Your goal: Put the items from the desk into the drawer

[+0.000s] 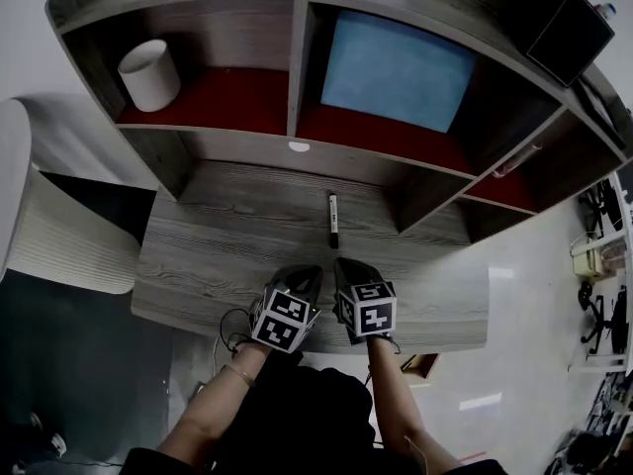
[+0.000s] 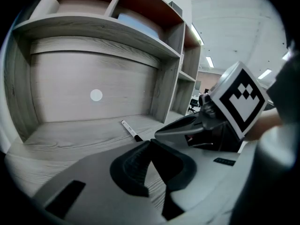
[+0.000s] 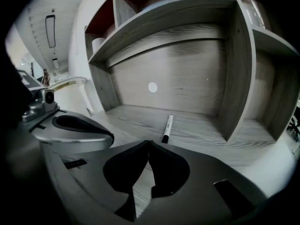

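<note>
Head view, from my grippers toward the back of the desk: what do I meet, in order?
The left gripper and right gripper side by side → marker → white disc → red shelf.

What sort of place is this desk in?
Most likely an open-plan office or lab: a wood-grain desk with a cubby hutch, office chairs further back, and ceiling strip lights running down a long room.
</note>
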